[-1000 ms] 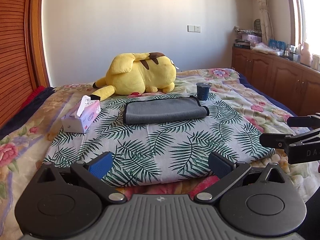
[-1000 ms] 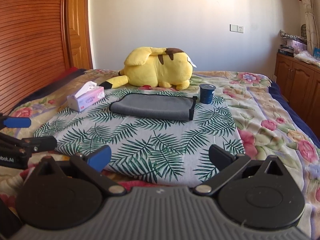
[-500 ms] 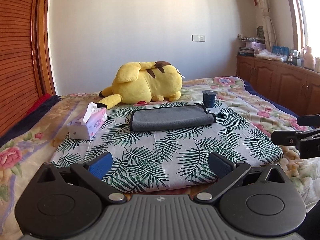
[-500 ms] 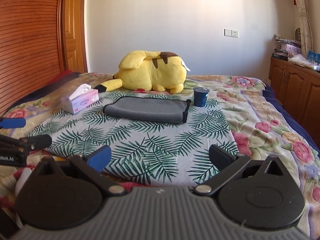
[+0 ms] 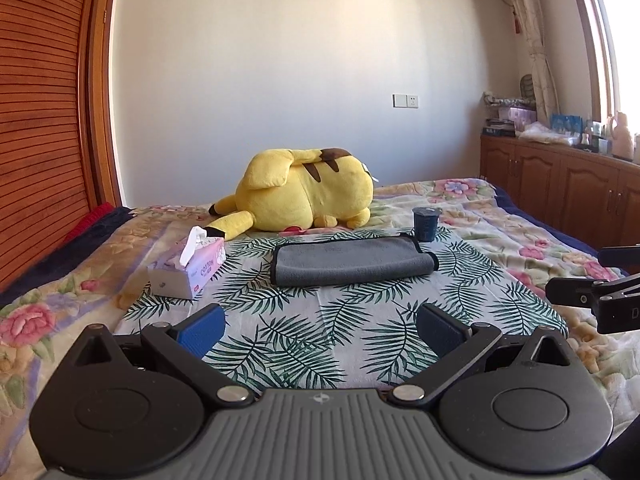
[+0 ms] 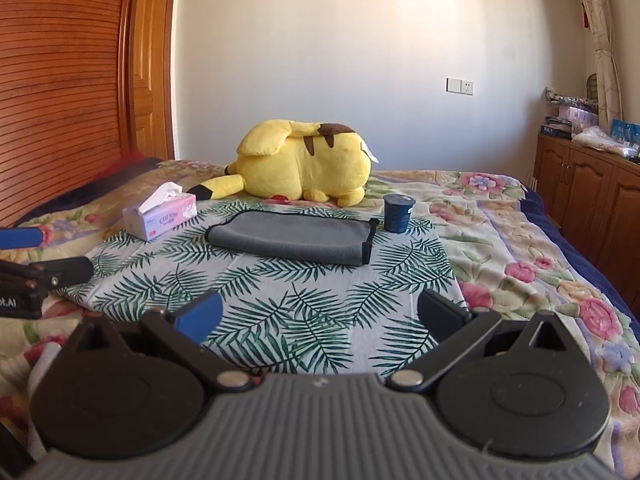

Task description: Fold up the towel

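A grey towel, folded into a flat oblong with dark edging, is seen lying on a palm-leaf patterned cloth spread over a bed covered by a floral quilt. In the right wrist view the same towel is seen with its doubled edge turned toward the right, near a dark blue cup that stands upright just beyond that corner, apart from the towel. A tissue box with one tissue pulled up is noted to the left of the towel, well apart from it, at the cloth's edge. A yellow plush toy is recorded lying on its side behind the towel, at the far edge of the cloth. The left gripper is held low over the near end of the bed, its fingers spread wide with nothing between them; the towel is well ahead of it and untouched. The right gripper is held likewise, fingers wide apart and holding nothing, the towel well ahead. Each gripper is partly visible at the side edge of the other's view: the right one at the right edge of the left wrist view, the left one at the left edge of the right wrist view. A wooden slatted wall is noted on the left and a wooden cabinet with cluttered top on the right.
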### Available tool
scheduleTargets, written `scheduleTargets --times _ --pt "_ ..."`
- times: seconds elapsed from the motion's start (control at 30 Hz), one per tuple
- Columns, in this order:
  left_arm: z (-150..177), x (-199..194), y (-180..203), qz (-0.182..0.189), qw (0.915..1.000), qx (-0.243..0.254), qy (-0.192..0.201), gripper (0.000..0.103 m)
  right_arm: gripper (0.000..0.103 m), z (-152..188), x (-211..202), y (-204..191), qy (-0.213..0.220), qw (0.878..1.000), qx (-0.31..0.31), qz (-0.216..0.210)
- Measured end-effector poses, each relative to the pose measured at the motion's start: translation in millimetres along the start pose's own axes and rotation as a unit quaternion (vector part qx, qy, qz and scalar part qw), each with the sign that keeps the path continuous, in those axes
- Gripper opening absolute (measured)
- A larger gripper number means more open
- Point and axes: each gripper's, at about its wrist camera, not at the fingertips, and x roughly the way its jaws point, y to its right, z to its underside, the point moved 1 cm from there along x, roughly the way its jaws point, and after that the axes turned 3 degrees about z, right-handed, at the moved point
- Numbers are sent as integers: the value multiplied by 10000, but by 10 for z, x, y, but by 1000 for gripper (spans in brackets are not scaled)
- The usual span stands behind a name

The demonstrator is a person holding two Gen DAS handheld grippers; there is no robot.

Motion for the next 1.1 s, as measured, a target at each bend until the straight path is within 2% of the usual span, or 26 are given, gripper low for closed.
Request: scheduleTargets --times 0.43,0.67,1.1 --pt "-60 -65 -83 -163 9996 -138 184 87 103 -28 -90 77 332 9992 192 146" --pt "-79 -115 -72 -209 9992 -57 345 87 103 -40 -137 66 539 9982 112 235" --pt "-76 -122 -62 -186 9991 -12 394 87 103 -24 -135 79 561 9979 135 285"
